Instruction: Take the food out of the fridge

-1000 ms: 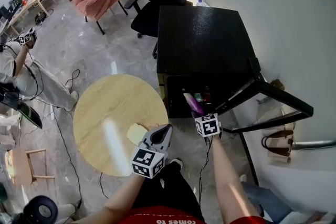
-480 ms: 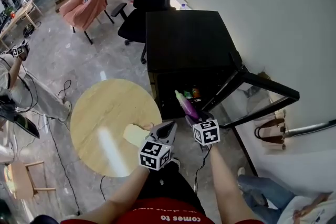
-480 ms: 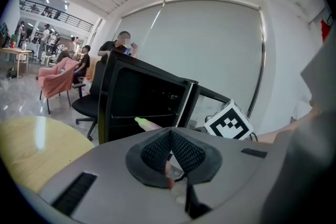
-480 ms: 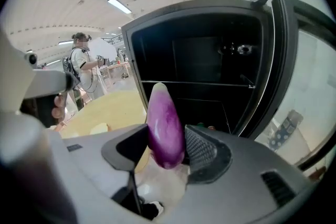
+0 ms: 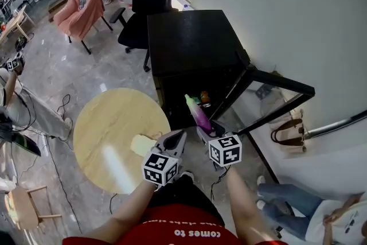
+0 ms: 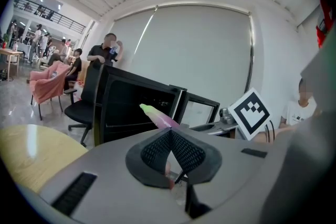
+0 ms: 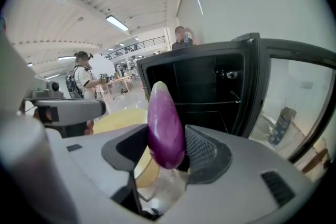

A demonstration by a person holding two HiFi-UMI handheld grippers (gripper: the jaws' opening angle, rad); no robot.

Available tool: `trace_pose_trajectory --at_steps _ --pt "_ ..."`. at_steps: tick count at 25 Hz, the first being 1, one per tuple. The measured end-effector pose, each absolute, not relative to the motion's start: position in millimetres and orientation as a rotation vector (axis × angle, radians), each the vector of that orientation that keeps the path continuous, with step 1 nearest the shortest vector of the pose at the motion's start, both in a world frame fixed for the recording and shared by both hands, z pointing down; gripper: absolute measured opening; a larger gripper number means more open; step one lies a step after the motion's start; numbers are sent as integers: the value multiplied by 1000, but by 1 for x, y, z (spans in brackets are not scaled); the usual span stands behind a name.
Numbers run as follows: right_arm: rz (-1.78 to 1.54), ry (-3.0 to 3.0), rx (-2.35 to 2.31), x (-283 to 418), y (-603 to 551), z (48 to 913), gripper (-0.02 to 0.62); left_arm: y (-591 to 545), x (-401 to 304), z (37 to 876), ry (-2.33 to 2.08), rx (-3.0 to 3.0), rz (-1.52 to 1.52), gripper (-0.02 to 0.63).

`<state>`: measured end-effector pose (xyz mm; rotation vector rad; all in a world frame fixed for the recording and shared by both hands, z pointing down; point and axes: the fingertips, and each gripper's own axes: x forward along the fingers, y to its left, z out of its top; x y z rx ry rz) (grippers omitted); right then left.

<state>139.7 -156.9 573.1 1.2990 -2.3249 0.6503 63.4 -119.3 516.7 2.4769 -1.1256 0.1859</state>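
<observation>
Eggplant (image 5: pixel 196 112), head view: held by the right gripper (image 5: pixel 207 130) just outside the open fridge (image 5: pixel 195 43); left gripper (image 5: pixel 174 142) at the round table's (image 5: pixel 109 123) edge. Left gripper view: jaws pressed together, nothing between them. Right gripper view: jaws pinch the eggplant.

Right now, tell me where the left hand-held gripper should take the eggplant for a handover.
Take the eggplant by its free, slimmer green end, coming from the person's left across its length; the right hand-held gripper clamps the thick purple end.

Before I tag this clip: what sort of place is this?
Likely an open-plan office or lab: black office chair, pink armchair, mini fridge on a polished floor.
</observation>
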Motion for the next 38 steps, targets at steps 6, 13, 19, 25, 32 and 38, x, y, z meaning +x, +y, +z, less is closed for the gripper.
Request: trace_pose_trajectory --at_steps 6,13,19,25,32,38 --pt "597 -2426 1401 123 -128 519 221 -108 53 487 -1107 2519 109 6" --pt "579 -2539 1428 102 -96 479 221 -87 37 447 -1090 2587 8 6" --pt "709 -2670 1449 93 -81 451 221 -74 25 427 -1074 2613 -21 6" --pt "672 -2701 1474 93 -70 439 221 -61 26 419 -1067 2664 -11 6" --pt "565 -2691 1487 91 -59 427 221 -52 32 409 -1062 2707 -9 6" --pt "514 -2681 1505 92 -52 422 221 -48 33 407 -1065 2719 -15 6"
